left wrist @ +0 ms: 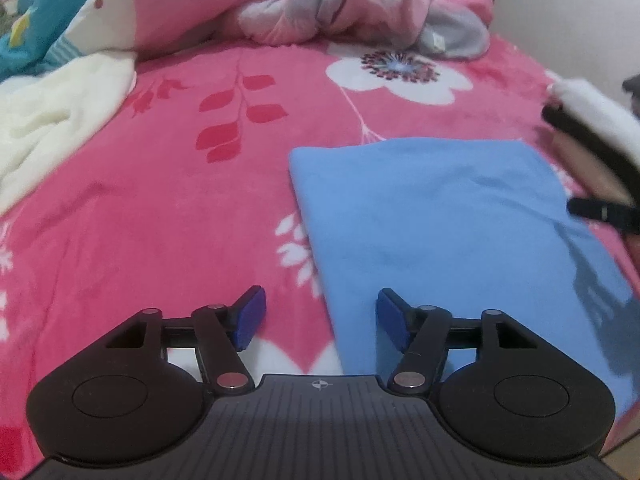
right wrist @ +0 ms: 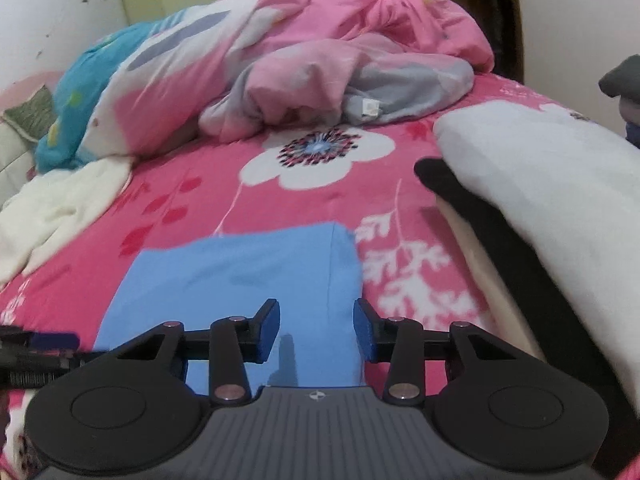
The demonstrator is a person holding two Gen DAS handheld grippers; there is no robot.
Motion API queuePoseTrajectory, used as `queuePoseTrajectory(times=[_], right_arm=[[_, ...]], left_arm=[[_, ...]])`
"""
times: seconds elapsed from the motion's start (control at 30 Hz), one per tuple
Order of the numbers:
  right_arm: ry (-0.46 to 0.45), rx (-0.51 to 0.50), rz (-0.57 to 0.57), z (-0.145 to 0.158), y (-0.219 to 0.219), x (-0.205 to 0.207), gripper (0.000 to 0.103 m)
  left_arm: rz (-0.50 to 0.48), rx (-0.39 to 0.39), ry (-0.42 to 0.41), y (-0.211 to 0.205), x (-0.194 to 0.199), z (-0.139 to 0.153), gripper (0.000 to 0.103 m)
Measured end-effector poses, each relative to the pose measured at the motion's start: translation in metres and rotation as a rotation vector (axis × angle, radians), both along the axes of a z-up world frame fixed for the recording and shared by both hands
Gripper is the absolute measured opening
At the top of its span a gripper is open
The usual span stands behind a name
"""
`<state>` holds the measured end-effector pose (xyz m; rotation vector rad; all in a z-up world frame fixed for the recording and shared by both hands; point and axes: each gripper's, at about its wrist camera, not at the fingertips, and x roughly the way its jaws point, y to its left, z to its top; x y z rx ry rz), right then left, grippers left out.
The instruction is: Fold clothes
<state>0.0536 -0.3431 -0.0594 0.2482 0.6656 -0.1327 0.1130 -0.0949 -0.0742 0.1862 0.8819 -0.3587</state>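
Note:
A folded light blue garment (left wrist: pixel 452 224) lies flat on the pink floral bedspread (left wrist: pixel 180 184); it also shows in the right wrist view (right wrist: pixel 240 280). My left gripper (left wrist: pixel 320 320) is open and empty, hovering over the garment's near left edge. My right gripper (right wrist: pixel 316 328) is open and empty, above the garment's near right part. The right gripper's tip (left wrist: pixel 600 212) shows at the right edge of the left wrist view. The left gripper's tip (right wrist: pixel 36 352) shows at the left edge of the right wrist view.
A cream fleece (left wrist: pixel 48 128) lies at the left. A rumpled pink and grey quilt (right wrist: pixel 320 80) is heaped at the back. A stack of folded white and black clothes (right wrist: pixel 540 208) sits at the right. A blue pillow (right wrist: pixel 80 92) lies at back left.

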Motion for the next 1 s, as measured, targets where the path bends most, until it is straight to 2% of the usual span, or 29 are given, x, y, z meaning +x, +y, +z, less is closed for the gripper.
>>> queuePoseTrajectory(times=[0.13,0.23,0.3,0.4,0.53,0.6,0.73,0.87,1.0], right_arm=[[-0.036,-0.119,0.111,0.002,0.019,0.014,0.043],[0.029,-0.141,0.124,-0.010,0.019,0.031,0.043],[0.096,-0.160,0.058,-0.019,0.011,0.043,0.043],[0.094,-0.070,-0.004,-0.012,-0.006,0.050,0.043],[0.048,-0.062,0.082,-0.005,0.006,0.055,0.043],[0.072,-0.047,0.099,-0.011,0.008,0.063,0.043],[0.084,-0.035,0.051,-0.022,-0.004,0.073,0.036],[0.090,-0.045,-0.028,-0.023,-0.017,0.076,0.036],[0.040,-0.069,-0.060,-0.013,-0.016,0.066,0.032]], left_arm=[[-0.008,0.040,-0.015,-0.009,-0.004,-0.002,0.065],[-0.004,0.054,-0.023,-0.012,-0.007,-0.003,0.065],[0.000,0.057,-0.022,-0.013,-0.007,-0.004,0.066],[0.005,0.065,-0.021,-0.014,-0.007,-0.005,0.068],[0.009,0.074,-0.022,-0.016,-0.006,-0.006,0.069],[0.011,0.076,-0.022,-0.017,-0.007,-0.006,0.070],[0.014,0.080,-0.021,-0.017,-0.006,-0.007,0.070],[0.016,0.080,-0.022,-0.017,-0.006,-0.007,0.070],[0.019,0.077,-0.024,-0.016,-0.006,-0.008,0.071]])
